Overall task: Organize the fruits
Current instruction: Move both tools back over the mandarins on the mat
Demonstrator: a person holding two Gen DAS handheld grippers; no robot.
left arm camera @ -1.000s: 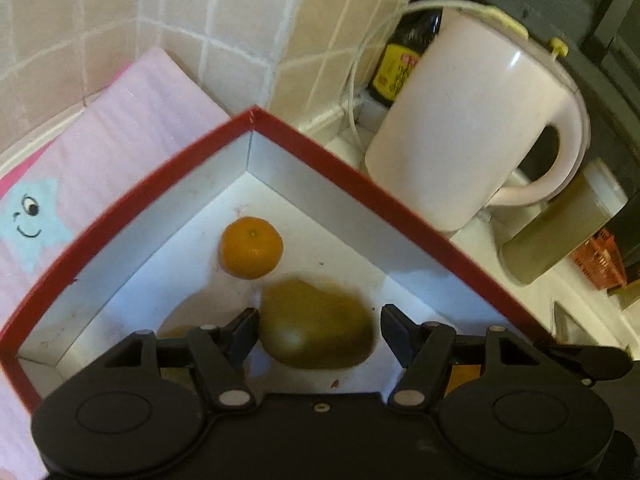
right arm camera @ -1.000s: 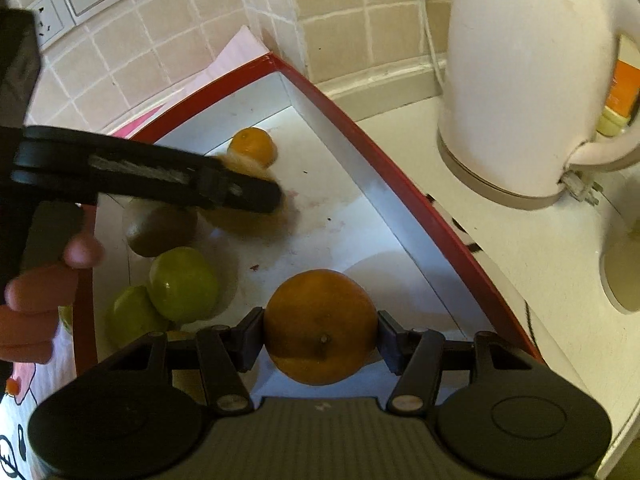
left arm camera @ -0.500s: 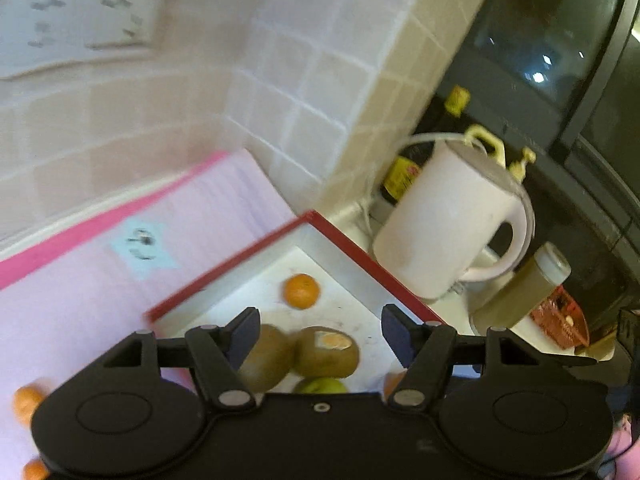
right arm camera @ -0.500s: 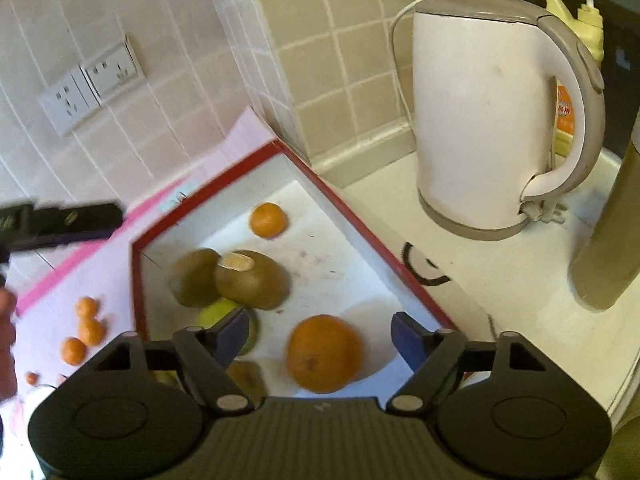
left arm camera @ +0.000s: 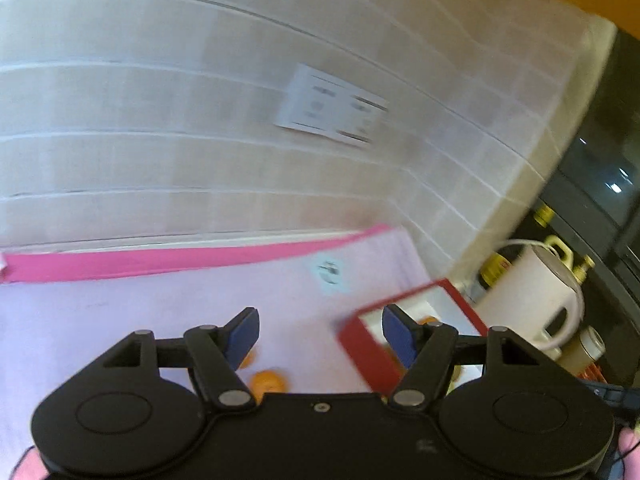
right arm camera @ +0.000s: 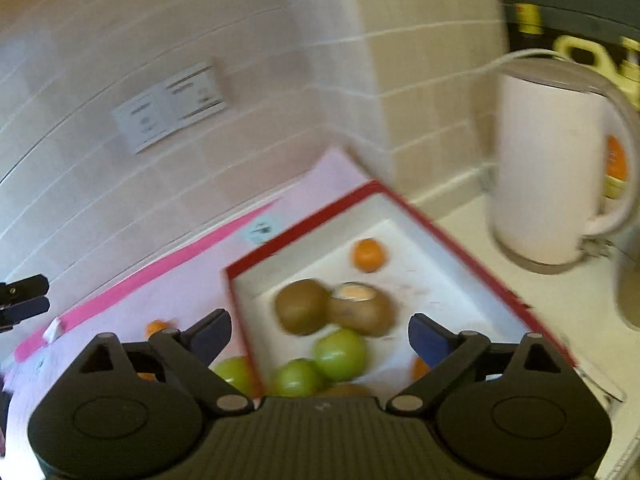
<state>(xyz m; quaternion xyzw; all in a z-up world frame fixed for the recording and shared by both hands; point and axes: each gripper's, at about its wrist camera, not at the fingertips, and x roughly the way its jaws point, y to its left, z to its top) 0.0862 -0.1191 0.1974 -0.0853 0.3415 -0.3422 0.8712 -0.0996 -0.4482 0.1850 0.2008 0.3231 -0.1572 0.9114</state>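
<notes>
Now both black grippers, left (left arm camera: 318, 338) and right (right arm camera: 320, 332), hang released, empty; the right's jaws have just been opening, fruit delivered into the red-rimmed white box (right arm camera: 440, 236).

White worktop (right arm camera: 472, 236), pink mat (right arm camera: 168, 300) along its wall edge, red-rimmed box (right arm camera: 436, 232) beside the mat, white kettle (right arm camera: 548, 168) near the corner

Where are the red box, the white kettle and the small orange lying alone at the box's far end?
red box (right arm camera: 304, 220), right wrist view, on its far-left rim.
white kettle (right arm camera: 548, 168), right wrist view, on the middle of its body.
small orange (right arm camera: 368, 255), right wrist view, on its centre.
</notes>
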